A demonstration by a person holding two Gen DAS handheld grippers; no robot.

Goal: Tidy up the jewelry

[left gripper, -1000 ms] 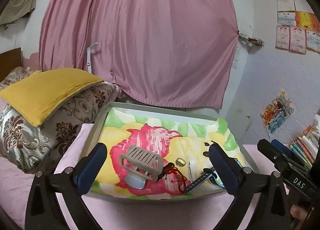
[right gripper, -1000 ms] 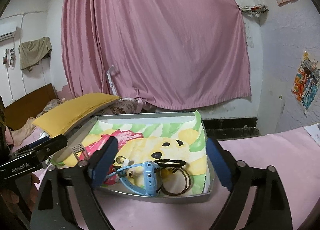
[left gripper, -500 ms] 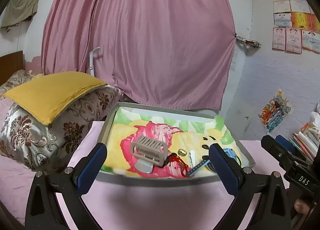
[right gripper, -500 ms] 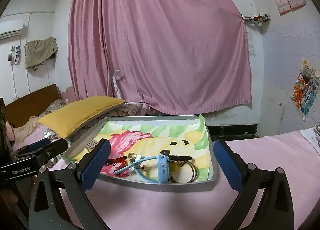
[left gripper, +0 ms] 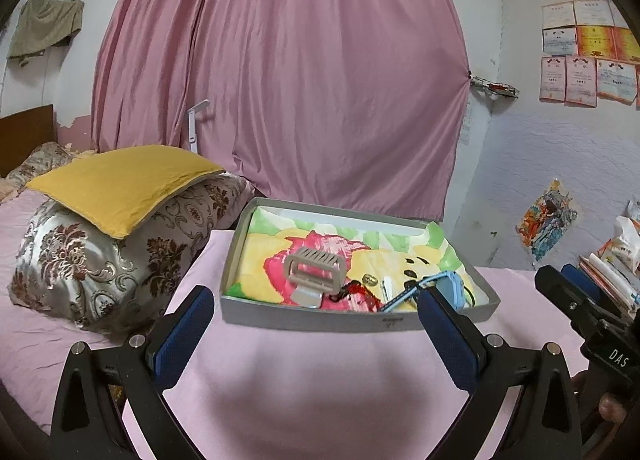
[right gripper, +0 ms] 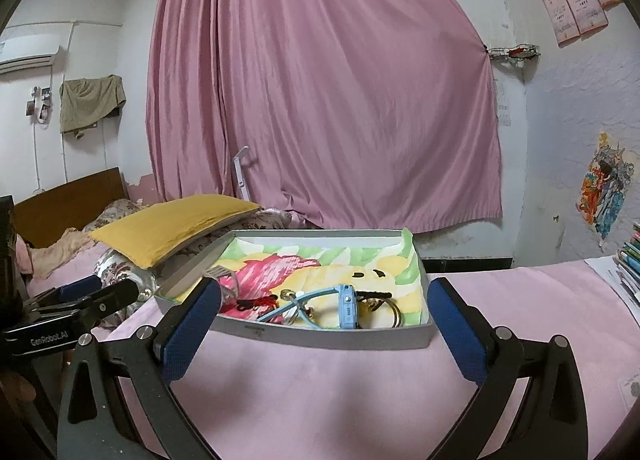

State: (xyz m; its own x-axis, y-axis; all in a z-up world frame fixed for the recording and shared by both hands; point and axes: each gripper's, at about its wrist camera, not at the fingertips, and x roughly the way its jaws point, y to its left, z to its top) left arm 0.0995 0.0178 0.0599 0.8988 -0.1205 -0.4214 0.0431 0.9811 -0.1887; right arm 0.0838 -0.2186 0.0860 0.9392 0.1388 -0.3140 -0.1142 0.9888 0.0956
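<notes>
- Presently, the tray (right gripper: pixel 320 334) sits on the bed (right gripper: pixel 320 388), ahead of both claws and apart from them; a strip of pink cover lies between the fingertips and the tray's near wall.
- The left claw (left gripper: pixel 316 324) is released, jaws spread wide, nothing between them. The right claw (right gripper: pixel 324 314) is likewise released at its widest, empty.
- The blue watch (right gripper: pixel 346 306) lies in the tray's near right part, close behind the near wall. In the right wrist view it falls almost centrally between the jaws, so I judge the right claw the nearer and better lined up.
- Its strap (right gripper: pixel 298 298) runs leftward from the case, roughly across the claw's line of approach.
- A thin bangle (right gripper: pixel 394 314) lies just right of the watch, and a dark hair tie (right gripper: pixel 374 294) behind it; whether they touch the watch cannot be told.
- A red cord (left gripper: pixel 356 294), a small ring (left gripper: pixel 369 280) and a grey hair clip (left gripper: pixel 314 274) lie further left, nearer the left claw.
- The jewelry is loosely mixed on a bright printed cloth (left gripper: pixel 340 238) lining the tray; sorting appears not yet begun.
</notes>
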